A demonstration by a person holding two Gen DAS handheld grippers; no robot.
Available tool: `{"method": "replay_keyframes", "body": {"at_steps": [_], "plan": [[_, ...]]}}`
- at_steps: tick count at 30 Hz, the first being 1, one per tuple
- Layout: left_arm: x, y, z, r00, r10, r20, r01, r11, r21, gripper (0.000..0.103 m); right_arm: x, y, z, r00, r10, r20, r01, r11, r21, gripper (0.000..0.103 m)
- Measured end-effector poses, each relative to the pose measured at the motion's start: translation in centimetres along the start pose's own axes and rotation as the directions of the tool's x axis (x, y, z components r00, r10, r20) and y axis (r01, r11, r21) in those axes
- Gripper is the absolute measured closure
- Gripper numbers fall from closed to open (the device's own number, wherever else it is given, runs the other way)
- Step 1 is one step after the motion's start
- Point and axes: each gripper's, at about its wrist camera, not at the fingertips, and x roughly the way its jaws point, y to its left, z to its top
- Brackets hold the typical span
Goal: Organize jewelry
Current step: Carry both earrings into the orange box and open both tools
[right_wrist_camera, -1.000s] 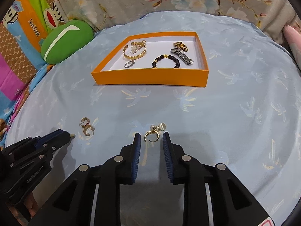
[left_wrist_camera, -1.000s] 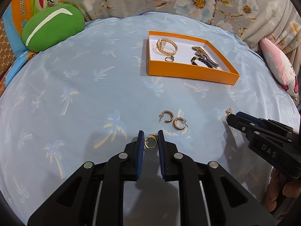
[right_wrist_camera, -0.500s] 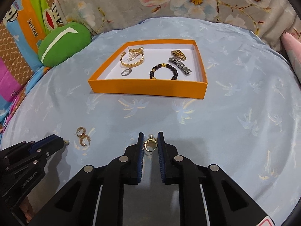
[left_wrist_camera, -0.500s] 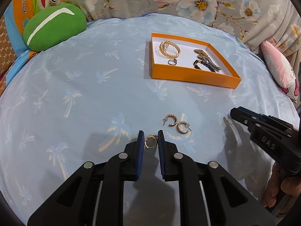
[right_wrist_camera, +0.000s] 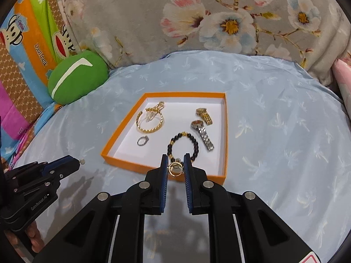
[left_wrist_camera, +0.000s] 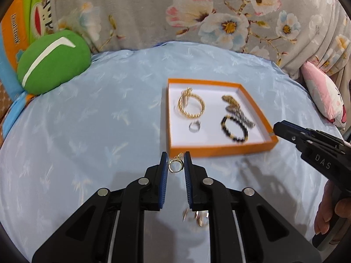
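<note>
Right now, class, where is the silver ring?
In both wrist views, the silver ring lies inside the orange box, just in front of the gold bangle and left of the black bead bracelet.

Left gripper (left_wrist_camera: 176,161) and right gripper (right_wrist_camera: 176,161) both clamped; level, side by side.

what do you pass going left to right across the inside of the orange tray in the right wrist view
Inside the orange tray: silver ring → gold bangle → black bead bracelet → silver watch.
</note>
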Motion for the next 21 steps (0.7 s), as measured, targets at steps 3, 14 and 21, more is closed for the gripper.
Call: {"method": "replay_keyframes", "body": {"at_steps": [3, 14, 21], "plan": [[2.3, -0.7, 2.2, 1.000, -0.019, -0.008, 0.019, 1.000, 0.003, 0.089, 1.9, -0.3, 2.1, 1.000, 0.004, 0.000, -0.004, 1.000, -0.006, 0.090], [9.2, -2.2, 5.9, 0.997, -0.057, -0.050, 0.057, 0.998, -0.008, 0.089, 9.3, -0.7, 6.2, 0.998, 0.023, -0.053, -0.023, 1.000, -0.001, 0.090], [11.2, -3.1, 5.9, 0.996, -0.058, -0.075, 0.059, 0.998, 0.015, 0.089, 12.1, -0.9, 6.9, 0.996, 0.019, -0.085, -0.019, 1.000, 0.001, 0.090]]}}
